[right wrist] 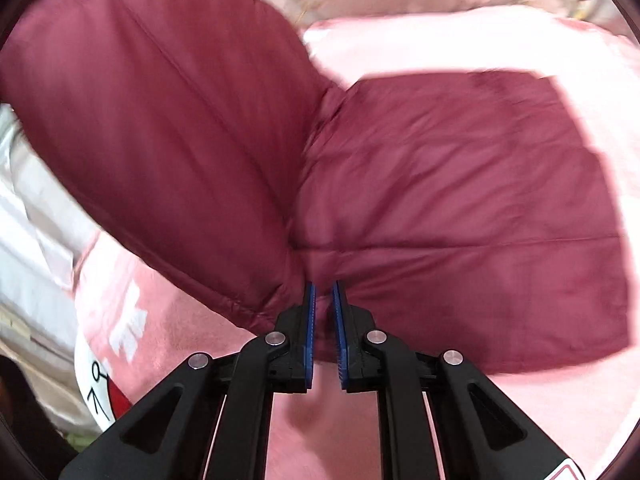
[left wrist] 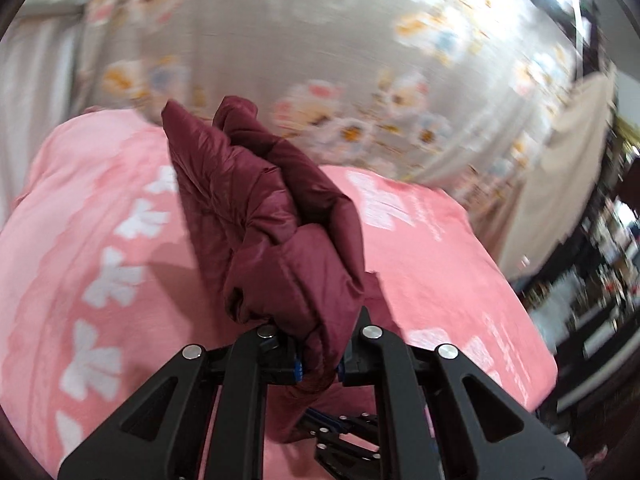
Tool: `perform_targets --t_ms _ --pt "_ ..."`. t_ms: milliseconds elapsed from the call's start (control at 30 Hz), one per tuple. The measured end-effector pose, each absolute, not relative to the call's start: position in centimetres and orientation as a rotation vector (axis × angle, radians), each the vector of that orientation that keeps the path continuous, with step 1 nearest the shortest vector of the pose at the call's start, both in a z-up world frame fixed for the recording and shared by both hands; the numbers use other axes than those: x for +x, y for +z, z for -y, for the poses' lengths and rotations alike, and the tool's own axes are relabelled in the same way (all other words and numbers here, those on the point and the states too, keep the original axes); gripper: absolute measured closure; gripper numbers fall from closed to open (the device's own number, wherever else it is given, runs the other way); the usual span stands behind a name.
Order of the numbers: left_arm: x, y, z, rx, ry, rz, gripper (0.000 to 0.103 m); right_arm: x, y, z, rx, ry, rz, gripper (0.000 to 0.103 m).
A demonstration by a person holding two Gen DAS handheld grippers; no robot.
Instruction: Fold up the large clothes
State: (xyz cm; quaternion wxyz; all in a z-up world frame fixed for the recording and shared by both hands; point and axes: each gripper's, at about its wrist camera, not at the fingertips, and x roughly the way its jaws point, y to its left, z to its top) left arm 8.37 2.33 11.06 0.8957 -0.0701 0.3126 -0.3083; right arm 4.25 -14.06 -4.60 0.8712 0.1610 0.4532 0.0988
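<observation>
Pink blanket (left wrist: 100, 216) with white bow shapes covers the bed, and a grey flowered sheet (left wrist: 256, 40) lies beyond it, blurred. Left gripper (left wrist: 319, 364) points forward and somewhat down, its black fingers pinched together on a bunched fold of the jacket (left wrist: 276, 216), which rises from the jaws in a puffy, creased column above the blanket. Lower in that view a second black gripper shows under the hanging cloth. Right gripper (right wrist: 323, 312) tilts more steeply down; its blue pads (right wrist: 310, 336) stand close with a narrow gap, tips at a seam of the jacket (right wrist: 460, 208), and I cannot tell whether cloth is caught between them. Jacket is dark red, quilted in wide padded panels, one part spread flat on the blanket (right wrist: 440, 36), the other lifted at left, edges blurred.
</observation>
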Motion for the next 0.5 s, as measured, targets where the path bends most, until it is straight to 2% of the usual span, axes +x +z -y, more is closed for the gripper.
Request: perform_targets --t_ms 300,500 --pt "7.3 7.8 9.7 -0.004 -0.756 -0.78 0.094 -1.0 -1.6 24.1 0.369 -0.055 -0.862 0.09" --pt "6.6 1.9 14.4 0.081 -0.759 -0.931 0.092 -1.9 -1.7 26.8 0.393 -0.137 -0.839 0.09"
